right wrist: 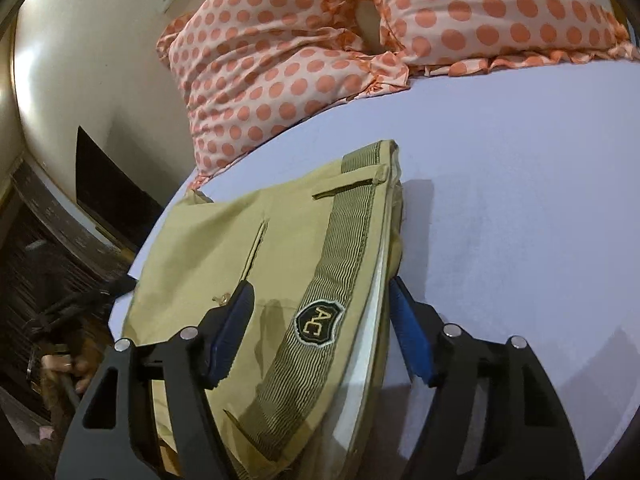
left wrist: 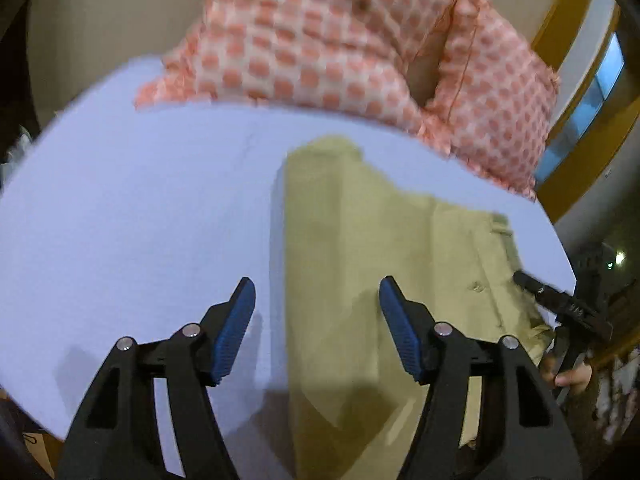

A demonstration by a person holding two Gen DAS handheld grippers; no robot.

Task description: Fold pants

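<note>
- Left wrist view: khaki pants [left wrist: 360, 264] lying on the lavender bed [left wrist: 140, 208], running from 6 toward 12 o'clock; left gripper [left wrist: 318, 328] hovering above, jaws spread wide, holding nothing.
- Right wrist view: right gripper [right wrist: 320, 332] over the striped waistband [right wrist: 344, 248], jaws apart, straddling it, not yet closed.
- Polka-dot pillows [right wrist: 280, 60] at 12 o'clock.
- Probably mid-fold, setting up a grasp.
- Next: pinching waistband and leg edge, then carrying one end over the other.

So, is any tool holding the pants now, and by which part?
Nothing is held. The left tool and the right tool are both open above the folded pants.
</note>
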